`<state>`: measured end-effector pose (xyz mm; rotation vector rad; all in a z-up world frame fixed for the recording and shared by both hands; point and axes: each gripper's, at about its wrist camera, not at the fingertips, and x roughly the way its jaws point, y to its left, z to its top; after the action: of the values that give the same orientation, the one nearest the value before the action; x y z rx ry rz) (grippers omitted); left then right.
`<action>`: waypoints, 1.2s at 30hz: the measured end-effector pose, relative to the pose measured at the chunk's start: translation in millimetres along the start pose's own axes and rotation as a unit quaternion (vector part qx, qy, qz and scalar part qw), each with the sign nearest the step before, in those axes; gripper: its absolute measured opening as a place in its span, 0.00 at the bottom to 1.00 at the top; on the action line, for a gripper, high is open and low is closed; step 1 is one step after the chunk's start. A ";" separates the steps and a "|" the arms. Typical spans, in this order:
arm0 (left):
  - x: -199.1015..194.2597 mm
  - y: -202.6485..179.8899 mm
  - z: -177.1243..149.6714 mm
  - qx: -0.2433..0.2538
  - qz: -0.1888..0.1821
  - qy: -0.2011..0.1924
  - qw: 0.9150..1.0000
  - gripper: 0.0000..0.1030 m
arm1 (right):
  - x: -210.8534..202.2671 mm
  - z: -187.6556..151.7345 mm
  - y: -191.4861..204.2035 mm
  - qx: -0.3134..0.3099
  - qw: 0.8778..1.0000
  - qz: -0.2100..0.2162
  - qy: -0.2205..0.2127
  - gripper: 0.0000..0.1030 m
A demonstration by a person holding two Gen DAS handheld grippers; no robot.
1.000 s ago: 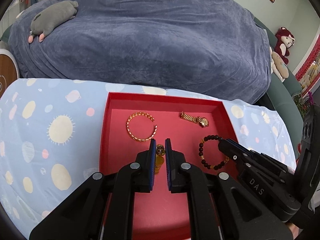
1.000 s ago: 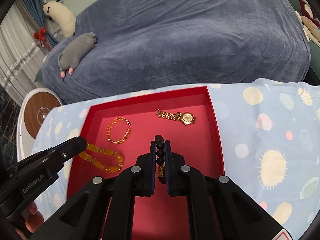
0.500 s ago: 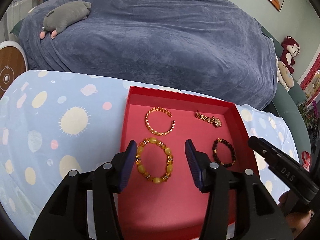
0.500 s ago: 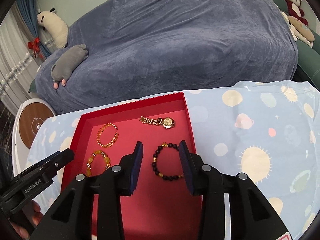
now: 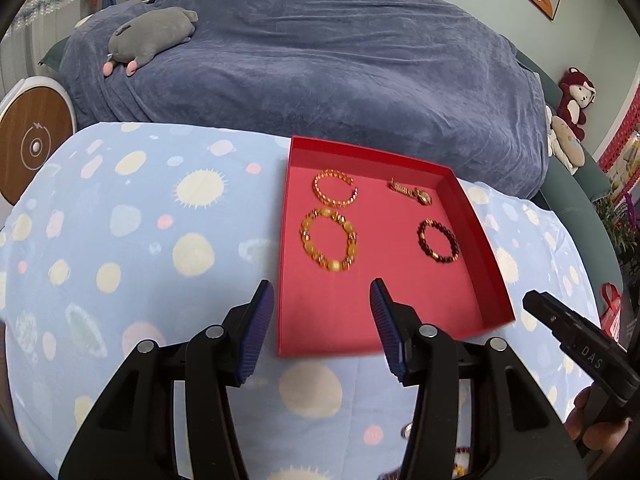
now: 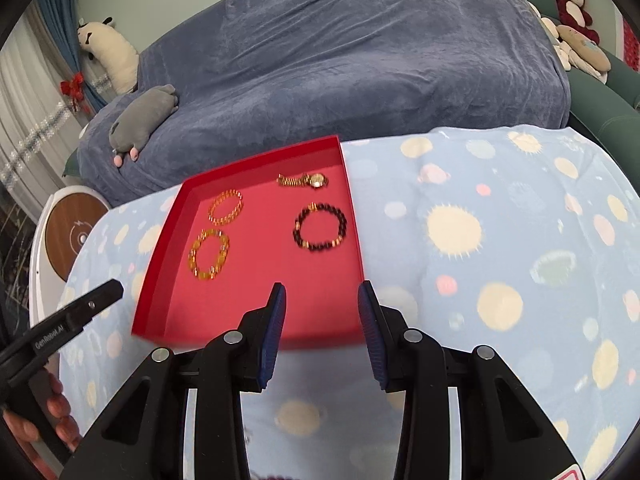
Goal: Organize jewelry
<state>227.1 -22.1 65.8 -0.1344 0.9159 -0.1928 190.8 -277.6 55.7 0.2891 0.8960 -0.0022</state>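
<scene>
Red tray [image 5: 476, 216] | left claw [image 5: 322, 296] "GenRobot.AI" spread | right claw [image 6: 320, 294] "DAS" spread

We cannot see all of the right gripper [image 5: 532, 304] in the left wrist view: it comes in at 4 o'clock and the picture's edge cuts off its back part. The left gripper [image 6: 116, 288] in the right wrist view comes in at 8 o'clock, cut off the same way. Some small shiny bits [image 5: 460, 470] at 5 o'clock on the blue spotted cloth [image 5: 140, 240] hide partly behind the left gripper's black arm, and we cannot tell what they are. The watch [image 5: 414, 194] in the red tray [image 5: 492, 280] is too small to read. The amber bracelet [image 6: 209, 254] looks a bit blurry. The fingers [image 6: 56, 412] at 8 o'clock show only partly.
</scene>
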 end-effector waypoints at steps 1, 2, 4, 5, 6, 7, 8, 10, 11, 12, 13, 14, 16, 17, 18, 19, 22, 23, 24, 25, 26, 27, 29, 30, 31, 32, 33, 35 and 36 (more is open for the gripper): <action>-3.6 -0.2 -4.6 0.000 0.000 0.002 1.000 0.46 | -3.6 -5.8 -0.9 -0.002 1.000 -0.001 0.003 0.36; -7.5 -0.1 -10.3 0.001 -0.001 0.003 1.000 0.46 | -7.7 -13.1 -0.9 -0.004 1.000 -0.002 0.005 0.36; -14.7 -0.4 -21.4 0.001 -0.001 0.007 1.000 0.46 | -16.0 -28.9 -1.7 -0.004 1.000 -0.003 0.011 0.36; -18.3 -1.3 -27.5 0.000 -0.002 0.009 1.000 0.46 | -19.0 -35.1 -1.8 -0.003 1.000 -0.002 0.014 0.36; -21.9 -1.4 -33.9 0.000 -0.002 0.012 1.000 0.46 | -22.5 -42.5 -1.7 -0.004 1.000 -0.003 0.017 0.36; -24.5 -2.0 -38.4 0.000 -0.002 0.014 1.000 0.46 | -26.2 -50.9 -1.8 -0.004 1.000 -0.005 0.020 0.36; -26.9 -2.9 -43.6 0.000 -0.003 0.016 1.000 0.46 | -29.4 -58.3 -2.0 -0.004 1.000 -0.005 0.024 0.36; -33.0 -3.2 -56.3 0.001 -0.004 0.022 1.000 0.46 | -34.9 -74.5 -3.1 -0.004 0.999 -0.006 0.032 0.36; -35.2 -3.2 -62.1 0.000 -0.005 0.025 1.000 0.46 | -37.0 -82.9 -4.0 -0.004 0.999 -0.007 0.037 0.36; -36.7 -3.8 -67.2 0.000 -0.006 0.028 1.000 0.46 | -38.6 -89.9 -4.4 -0.005 0.999 -0.008 0.041 0.36; -38.9 -4.3 -74.6 0.003 -0.007 0.032 0.999 0.46 | -39.7 -98.9 -5.5 -0.005 0.999 -0.009 0.048 0.36; -40.5 -5.2 -80.4 0.006 -0.006 0.035 0.999 0.46 | -39.9 -103.7 -6.2 -0.004 0.999 -0.009 0.053 0.36; -42.6 -6.8 -94.7 0.010 -0.006 0.044 0.999 0.46 | -40.6 -117.3 -7.3 -0.002 0.998 -0.010 0.062 0.36; -43.5 -7.0 -100.8 0.010 -0.006 0.049 0.999 0.46 | -40.7 -121.7 -7.6 -0.003 0.998 -0.011 0.065 0.36; -44.4 -7.2 -107.1 0.010 -0.006 0.054 0.998 0.46 | -40.4 -124.0 -7.4 -0.003 0.998 -0.012 0.066 0.36; -45.2 -7.6 -111.6 0.011 -0.007 0.057 0.998 0.46 | -39.9 -127.5 -7.4 -0.004 0.998 -0.014 0.068 0.35; -47.8 -5.1 -126.5 0.010 -0.005 0.066 0.998 0.46 | -36.8 -135.6 -7.9 -0.002 0.997 -0.018 0.073 0.34; -48.7 -4.2 -130.7 0.010 -0.003 0.068 0.998 0.46 | -35.9 -136.5 -7.7 -0.002 0.997 -0.019 0.074 0.34; -49.8 -3.6 -135.5 0.010 -0.002 0.070 0.997 0.46 | -34.5 -137.7 -6.9 -0.004 0.997 -0.019 0.076 0.33; -50.5 -2.8 -139.8 0.010 -0.001 0.073 0.997 0.46 | -33.2 -138.5 -5.8 -0.006 0.997 -0.020 0.077 0.33; -51.0 -2.2 -143.0 0.010 0.000 0.075 0.997 0.46 | -32.3 -139.9 -5.0 -0.008 0.997 -0.021 0.078 0.33; -51.6 -1.4 -146.4 0.010 0.001 0.078 0.997 0.46 | -30.8 -140.3 -4.3 -0.009 0.997 -0.023 0.080 0.32; -52.3 -0.8 -151.6 0.011 0.003 0.082 0.997 0.46 | -26.4 -142.6 -3.1 -0.009 0.996 -0.024 0.084 0.31; -52.6 -0.6 -153.8 0.010 0.003 0.084 0.996 0.46 | -24.4 -143.6 -2.2 -0.010 0.996 -0.024 0.086 0.30; -52.6 -0.5 -154.9 0.010 0.002 0.085 0.996 0.46 | -22.9 -144.1 -1.3 -0.011 0.996 -0.025 0.088 0.27; -52.6 -0.4 -156.3 0.010 0.003 0.087 0.996 0.46 | -21.2 -144.8 -0.3 -0.012 0.996 -0.024 0.090 0.26; -52.6 -0.4 -157.0 0.009 0.003 0.089 0.996 0.46 | -19.0 -146.2 1.2 -0.016 0.995 -0.025 0.093 0.23; -52.1 -1.0 -159.9 0.010 0.003 0.092 0.996 0.46 | -15.9 -147.6 2.2 -0.019 0.995 -0.026 0.096 0.19; -52.1 -1.3 -161.5 0.010 0.003 0.093 0.996 0.46 | -15.8 -148.0 2.1 -0.018 0.995 -0.026 0.094 0.19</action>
<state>67.3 -17.1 9.0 -0.0950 1.0998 -0.2109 67.3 -240.6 -18.7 0.2348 1.0892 -0.0066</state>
